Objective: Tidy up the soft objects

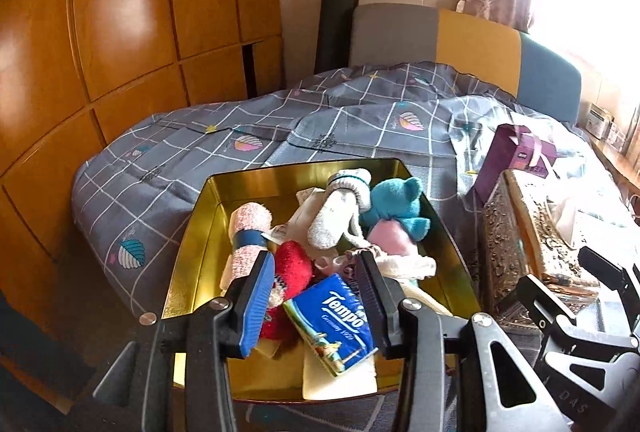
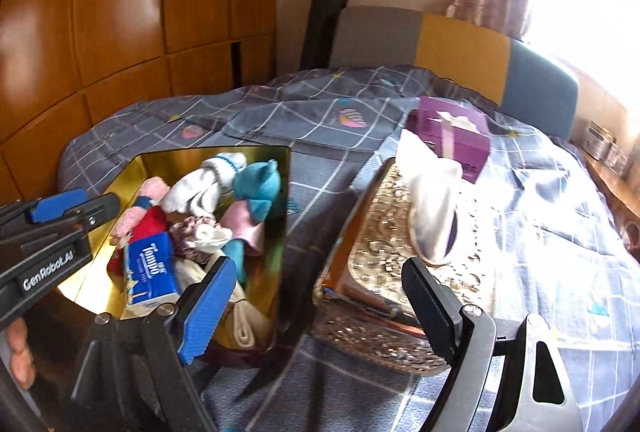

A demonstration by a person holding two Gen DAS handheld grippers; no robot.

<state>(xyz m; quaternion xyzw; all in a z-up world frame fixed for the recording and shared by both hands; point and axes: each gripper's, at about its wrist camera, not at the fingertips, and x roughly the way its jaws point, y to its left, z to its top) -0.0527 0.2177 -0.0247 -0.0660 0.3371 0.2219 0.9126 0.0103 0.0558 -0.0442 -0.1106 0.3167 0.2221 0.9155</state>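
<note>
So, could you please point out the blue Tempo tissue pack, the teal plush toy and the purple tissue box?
blue Tempo tissue pack (image 1: 334,320): left wrist view, printed front.
teal plush toy (image 1: 396,201): left wrist view, head.
purple tissue box (image 2: 460,135): right wrist view, top face.

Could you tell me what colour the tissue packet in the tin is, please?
The Tempo tissue packet is blue with white lettering, clearest in the left wrist view.

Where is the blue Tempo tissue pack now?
The Tempo tissue pack lies in the gold tin, at its near end, beside the red fuzzy sock, between the open left tongs.
</note>
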